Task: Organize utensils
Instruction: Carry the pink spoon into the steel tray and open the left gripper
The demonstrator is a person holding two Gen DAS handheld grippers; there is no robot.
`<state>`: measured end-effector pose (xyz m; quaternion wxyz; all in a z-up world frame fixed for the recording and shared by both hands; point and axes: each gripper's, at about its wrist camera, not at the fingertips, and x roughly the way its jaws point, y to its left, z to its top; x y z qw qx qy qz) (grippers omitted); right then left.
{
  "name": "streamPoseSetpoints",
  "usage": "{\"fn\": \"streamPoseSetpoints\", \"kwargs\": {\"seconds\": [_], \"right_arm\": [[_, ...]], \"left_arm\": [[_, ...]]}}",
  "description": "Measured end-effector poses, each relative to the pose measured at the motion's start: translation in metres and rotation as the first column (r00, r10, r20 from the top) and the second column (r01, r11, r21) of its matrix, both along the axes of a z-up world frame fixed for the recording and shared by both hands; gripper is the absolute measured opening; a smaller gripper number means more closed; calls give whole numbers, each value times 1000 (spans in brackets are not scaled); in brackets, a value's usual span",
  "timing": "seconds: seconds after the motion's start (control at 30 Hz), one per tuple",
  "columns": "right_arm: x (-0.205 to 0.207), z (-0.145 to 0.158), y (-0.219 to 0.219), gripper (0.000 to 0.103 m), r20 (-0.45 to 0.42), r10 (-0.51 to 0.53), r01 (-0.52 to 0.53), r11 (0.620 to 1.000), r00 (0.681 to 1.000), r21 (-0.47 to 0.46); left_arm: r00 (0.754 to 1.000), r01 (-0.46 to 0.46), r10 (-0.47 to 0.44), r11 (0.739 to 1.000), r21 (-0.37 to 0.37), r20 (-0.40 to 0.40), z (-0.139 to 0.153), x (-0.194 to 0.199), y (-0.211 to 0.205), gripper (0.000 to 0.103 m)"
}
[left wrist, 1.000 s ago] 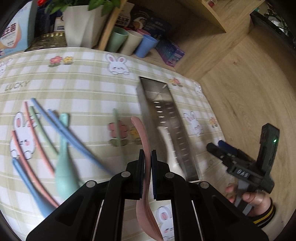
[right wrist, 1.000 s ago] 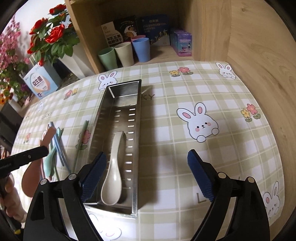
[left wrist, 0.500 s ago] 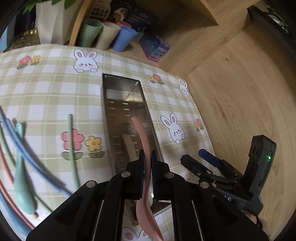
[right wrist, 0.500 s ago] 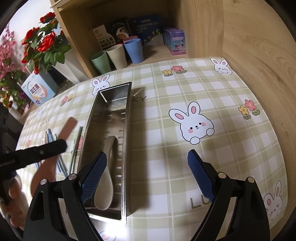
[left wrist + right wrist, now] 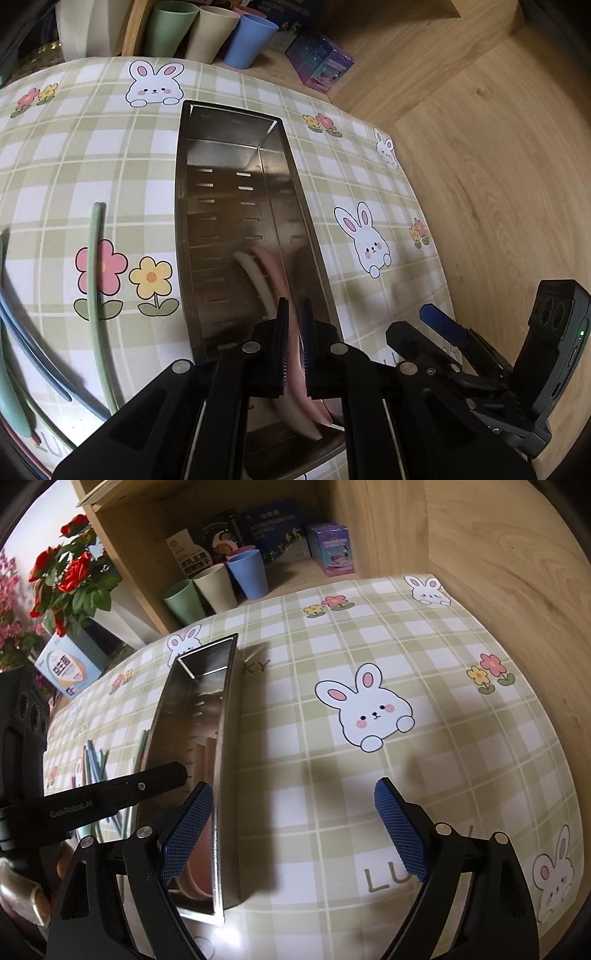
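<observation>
A long perforated steel tray (image 5: 192, 229) lies on the checked tablecloth and also shows in the right wrist view (image 5: 225, 716). My left gripper (image 5: 293, 321) is shut on a pink spoon (image 5: 273, 269), held low inside the tray's near end beside a white spoon (image 5: 255, 277). Its bowl shows in the right wrist view (image 5: 197, 875). My right gripper (image 5: 291, 834) is open and empty, just right of the tray's near end, and also shows in the left wrist view (image 5: 443, 328).
Green (image 5: 96, 295) and blue (image 5: 33, 350) chopsticks and a green spoon (image 5: 11, 398) lie left of the tray. Three cups (image 5: 218, 583) and boxes (image 5: 330, 550) stand on the shelf behind. A wooden wall (image 5: 498, 572) runs along the right.
My left gripper has carried the pink spoon right, from above the cloth to over the tray, and lowered it inside next to the white spoon. The right gripper stayed open.
</observation>
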<state>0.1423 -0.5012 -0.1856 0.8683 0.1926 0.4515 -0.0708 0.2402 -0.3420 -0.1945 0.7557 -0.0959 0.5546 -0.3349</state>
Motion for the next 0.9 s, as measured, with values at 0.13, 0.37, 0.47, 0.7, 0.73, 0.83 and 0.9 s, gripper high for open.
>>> {"fn": "streamPoseSetpoints", "kwargs": {"seconds": [0.13,0.37,0.47,0.7,0.73,0.83,0.9], "right_arm": [[-2,1,-1,86,2,-3,3,1000,1000,-4],[-2,3,7,86,5,-1,1,1000,1000,-2],[-1,5,15,86,5,4,-4,1000,1000,-5],[0,12,32,86,2,7,-7,1000,1000,-17],[0,13,33,86,3,7,-7,1000,1000,-19],[-1,16,40,86,7,3,-3,1000,1000,-30],[-2,18,46,86,13,0,1,999,1000,-38]], "left_arm": [[1000,2,-2,1000,10,11,3,-1,3,7],[997,17,-20,999,44,77,15,-5,14,7],[993,14,-22,997,71,116,21,-5,24,7],[982,-10,-18,989,145,188,30,-6,45,7],[980,-10,-21,988,152,199,32,-8,48,7],[971,-8,-34,985,175,235,36,-12,58,7],[968,-11,-36,983,185,249,38,-13,65,11]]}}
